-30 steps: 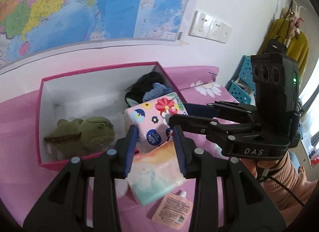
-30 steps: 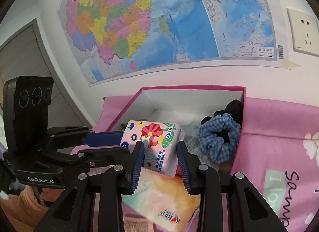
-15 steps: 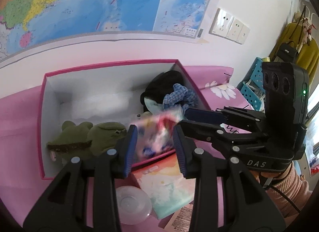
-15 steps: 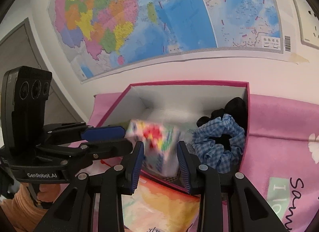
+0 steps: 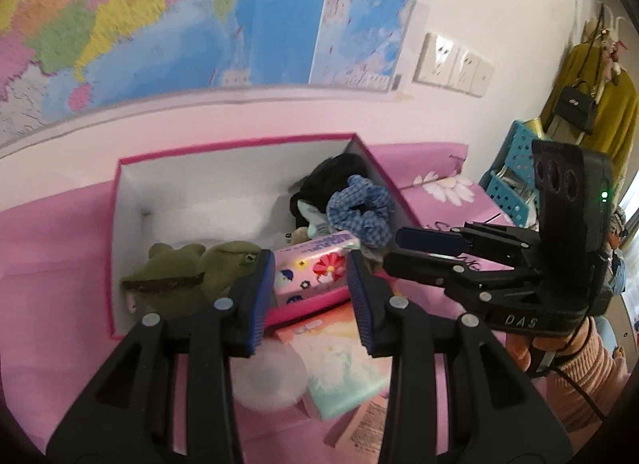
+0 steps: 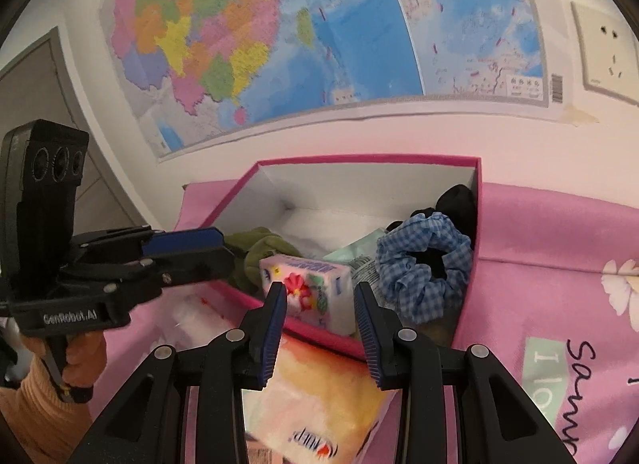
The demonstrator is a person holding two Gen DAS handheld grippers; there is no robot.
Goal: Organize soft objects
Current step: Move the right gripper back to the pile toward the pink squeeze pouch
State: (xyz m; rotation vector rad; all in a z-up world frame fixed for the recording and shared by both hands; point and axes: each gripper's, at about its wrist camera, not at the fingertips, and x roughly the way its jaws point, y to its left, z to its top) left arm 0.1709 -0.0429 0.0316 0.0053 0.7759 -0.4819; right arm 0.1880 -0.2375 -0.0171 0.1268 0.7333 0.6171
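Ribbed blue pads line the left gripper (image 5: 311, 288) and right gripper (image 6: 319, 316), both parted with nothing between; beyond, a glossy floral tissue pack (image 6: 305, 294) lies inside the pink-rimmed box (image 6: 359, 160); a gingham scrunchie (image 6: 423, 264) beside it.

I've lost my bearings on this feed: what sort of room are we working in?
Probably a home bedroom or living space: a wall map, a pink flowered cloth, and a coat and handbag hanging at the side.

Glossy plastic-wrapped tissue pack (image 5: 315, 268), fuzzy green plush frog (image 5: 187, 276), gingham cloth scrunchie (image 6: 423, 264), smooth cardboard box (image 5: 223, 144), pink cloth cover (image 6: 559, 248).
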